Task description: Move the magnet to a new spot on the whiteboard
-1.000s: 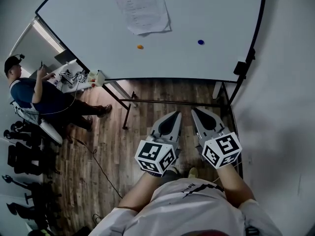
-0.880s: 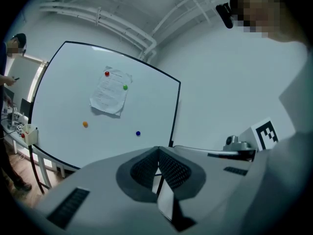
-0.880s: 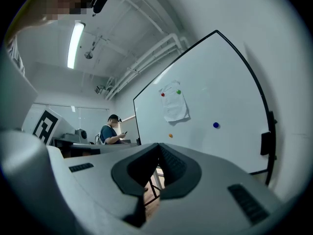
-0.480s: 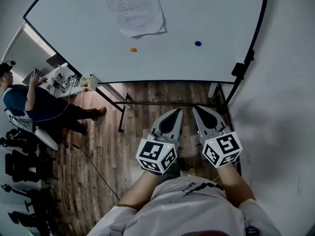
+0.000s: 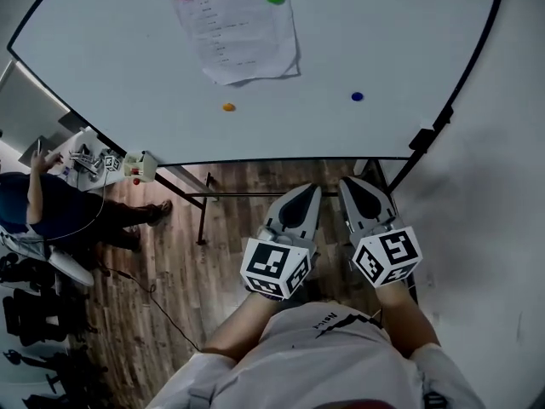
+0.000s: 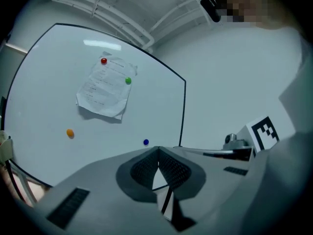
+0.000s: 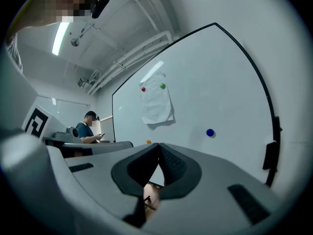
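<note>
The left gripper (image 5: 308,189) and the right gripper (image 5: 347,182) faced the whiteboard (image 5: 400,32) from well apart, fingers pressed together on nothing. The blue magnet (image 5: 357,96) sat at twelve o'clock from the right gripper. The orange magnet (image 5: 228,107) sat at nine o'clock from the blue, below the paper sheet (image 5: 243,28).

The head view looks steeply down from above the person's shoulders and faces the large white, black-framed whiteboard (image 5: 383,41), which fills its upper half. The left gripper view looks level along its grey fingers (image 6: 173,169) at the whiteboard's face, from near it. The right gripper view faces the whiteboard more obliquely, from toward its right end. All three share the whiteboard's pinned white paper sheet (image 5: 238,24) and small round blue magnet (image 5: 357,96).
</note>
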`<state>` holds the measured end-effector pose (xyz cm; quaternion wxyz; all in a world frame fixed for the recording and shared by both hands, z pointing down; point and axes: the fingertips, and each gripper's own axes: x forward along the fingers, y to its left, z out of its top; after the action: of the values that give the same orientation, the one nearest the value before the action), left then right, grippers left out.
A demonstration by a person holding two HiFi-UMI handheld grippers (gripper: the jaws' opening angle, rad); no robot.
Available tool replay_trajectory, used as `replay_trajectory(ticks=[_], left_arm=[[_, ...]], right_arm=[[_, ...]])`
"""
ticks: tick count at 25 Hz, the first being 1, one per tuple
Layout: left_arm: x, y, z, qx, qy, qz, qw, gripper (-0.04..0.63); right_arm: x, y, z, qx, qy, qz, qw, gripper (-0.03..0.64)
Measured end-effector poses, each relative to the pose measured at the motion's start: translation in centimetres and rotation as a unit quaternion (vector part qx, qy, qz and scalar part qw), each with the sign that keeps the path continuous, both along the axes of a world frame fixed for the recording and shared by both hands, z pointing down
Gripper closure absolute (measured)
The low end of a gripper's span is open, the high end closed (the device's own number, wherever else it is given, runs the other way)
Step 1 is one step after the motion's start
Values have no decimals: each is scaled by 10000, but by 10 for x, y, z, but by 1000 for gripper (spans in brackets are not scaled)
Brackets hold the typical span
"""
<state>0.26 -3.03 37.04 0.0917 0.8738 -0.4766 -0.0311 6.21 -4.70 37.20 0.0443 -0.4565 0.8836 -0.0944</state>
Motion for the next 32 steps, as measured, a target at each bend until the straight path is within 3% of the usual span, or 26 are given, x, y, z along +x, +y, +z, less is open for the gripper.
replay_trajectory(ticks=[9, 17, 25, 32], left_arm=[[-29, -68, 12, -13, -1, 516, 9987, 583], [-2, -104, 24, -221, 102, 941, 9953, 583], [20, -139, 21, -210, -32, 866, 9960, 583], [34, -165, 23, -218, -168, 738, 9969, 583]], right_arm=[[-15, -64, 7, -5, 150, 786, 9968, 603], [17, -109, 23, -101, 471, 1321, 9901, 601], [54, -169, 35, -120, 519, 1591, 9858, 551], [58, -206, 35, 232, 1021, 1612, 9814, 510]])
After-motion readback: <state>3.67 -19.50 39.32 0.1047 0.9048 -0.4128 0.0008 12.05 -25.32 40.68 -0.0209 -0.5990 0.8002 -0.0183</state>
